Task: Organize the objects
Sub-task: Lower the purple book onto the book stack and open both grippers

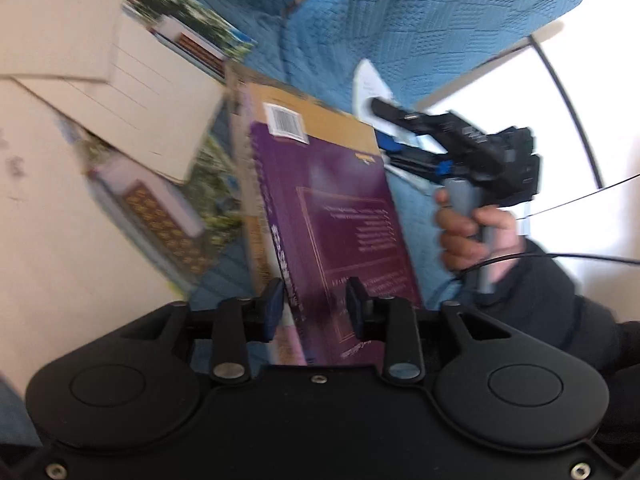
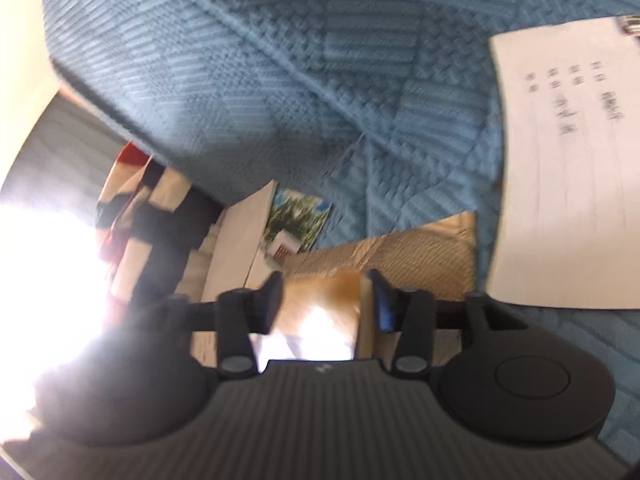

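Observation:
A purple spiral notebook (image 1: 340, 216) with a barcode label lies on a tan envelope (image 1: 344, 124) over the blue quilted cover. My left gripper (image 1: 316, 308) is open, its fingers standing either side of the notebook's near end. My right gripper (image 1: 384, 128) shows in the left wrist view, held by a hand beyond the notebook's far right corner. In the right wrist view my right gripper (image 2: 324, 298) is open over the tan envelope (image 2: 400, 248). All frames are blurred.
Several postcards and picture cards (image 1: 152, 112) lie scattered at the left, one also visible in the right wrist view (image 2: 296, 220). A white sheet with handwriting on a clipboard (image 2: 568, 168) lies at the right. The blue quilted cover (image 2: 280, 80) spreads beyond. Glare hides the left of the right wrist view.

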`<state>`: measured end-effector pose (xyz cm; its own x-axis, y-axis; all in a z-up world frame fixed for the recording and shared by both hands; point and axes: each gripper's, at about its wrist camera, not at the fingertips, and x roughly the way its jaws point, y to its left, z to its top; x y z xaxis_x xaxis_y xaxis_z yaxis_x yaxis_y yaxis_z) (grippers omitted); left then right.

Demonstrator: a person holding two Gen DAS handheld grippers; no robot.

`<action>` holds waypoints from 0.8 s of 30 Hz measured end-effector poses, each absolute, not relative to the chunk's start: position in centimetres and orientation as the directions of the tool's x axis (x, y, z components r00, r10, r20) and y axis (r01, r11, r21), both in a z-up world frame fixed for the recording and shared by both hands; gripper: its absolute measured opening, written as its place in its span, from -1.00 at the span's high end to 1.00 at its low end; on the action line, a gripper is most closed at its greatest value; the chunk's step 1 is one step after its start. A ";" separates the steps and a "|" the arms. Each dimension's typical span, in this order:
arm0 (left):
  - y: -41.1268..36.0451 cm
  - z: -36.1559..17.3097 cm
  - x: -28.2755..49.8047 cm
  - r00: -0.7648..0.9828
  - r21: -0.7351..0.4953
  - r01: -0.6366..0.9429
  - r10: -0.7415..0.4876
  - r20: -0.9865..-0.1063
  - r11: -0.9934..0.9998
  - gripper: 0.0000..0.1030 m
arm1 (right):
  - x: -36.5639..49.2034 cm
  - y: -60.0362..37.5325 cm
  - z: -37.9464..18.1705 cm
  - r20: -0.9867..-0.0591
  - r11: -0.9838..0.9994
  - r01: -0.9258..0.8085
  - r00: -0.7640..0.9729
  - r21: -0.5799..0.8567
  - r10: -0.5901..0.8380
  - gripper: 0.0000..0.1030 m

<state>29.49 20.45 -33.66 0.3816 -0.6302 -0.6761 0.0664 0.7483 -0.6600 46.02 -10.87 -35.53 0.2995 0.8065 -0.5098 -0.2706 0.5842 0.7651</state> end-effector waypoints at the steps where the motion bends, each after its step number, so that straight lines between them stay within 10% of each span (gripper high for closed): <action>1: 20.8 -33.4 29.2 0.396 -0.665 0.064 -0.631 -0.668 0.744 0.39 | 46.0 -11.2 -35.2 -0.524 0.606 -0.258 0.322 0.753 0.789 -0.26; 24: 18.0 -16.8 24.2 0.693 -0.448 -0.015 -0.314 -0.649 0.894 0.39 | 37.1 -12.7 -19.0 -0.545 0.764 -0.423 0.536 0.488 0.645 -0.27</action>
<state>24.22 17.97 -16.78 0.6932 -0.3138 -0.6488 -0.0151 0.8937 -0.4484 37.13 -12.70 -19.00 0.5358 0.6450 -0.5449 -0.4226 0.7636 0.4882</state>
